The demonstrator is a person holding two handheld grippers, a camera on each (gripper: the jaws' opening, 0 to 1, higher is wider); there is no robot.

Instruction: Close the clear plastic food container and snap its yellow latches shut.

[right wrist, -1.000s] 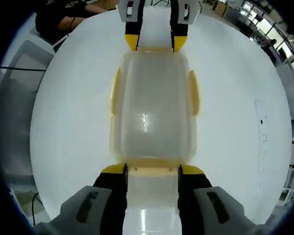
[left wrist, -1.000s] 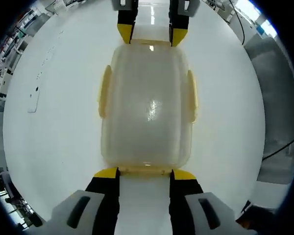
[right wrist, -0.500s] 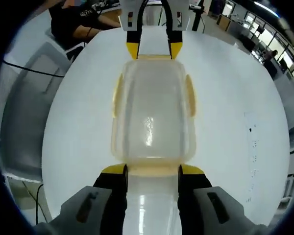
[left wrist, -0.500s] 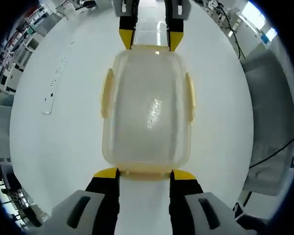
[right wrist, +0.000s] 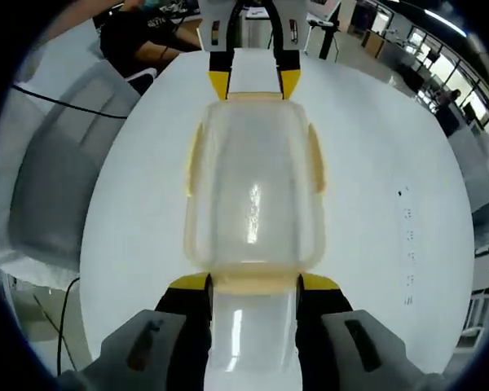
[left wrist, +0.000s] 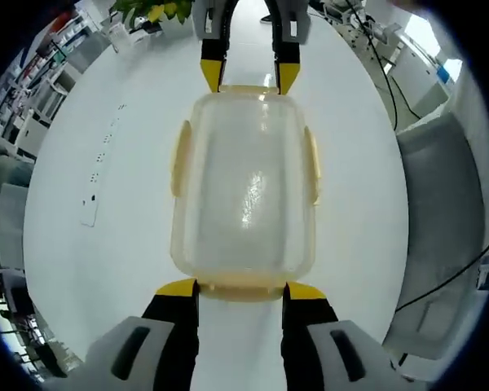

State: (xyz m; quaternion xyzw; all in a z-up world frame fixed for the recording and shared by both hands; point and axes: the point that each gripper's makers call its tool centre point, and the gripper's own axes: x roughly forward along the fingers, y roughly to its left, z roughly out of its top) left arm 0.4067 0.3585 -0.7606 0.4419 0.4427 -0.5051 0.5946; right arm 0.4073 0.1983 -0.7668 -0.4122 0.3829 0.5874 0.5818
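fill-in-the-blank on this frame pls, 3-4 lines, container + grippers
1. The clear container rests on a table whose colour is ____.
2. The latches along the container's long sides are coloured ____.
3. In the left gripper view, the left gripper sits at the container's near short end and the right gripper at its ____ short end.
4. The lid is ____ the container.

Missing words: white; yellow; far; on
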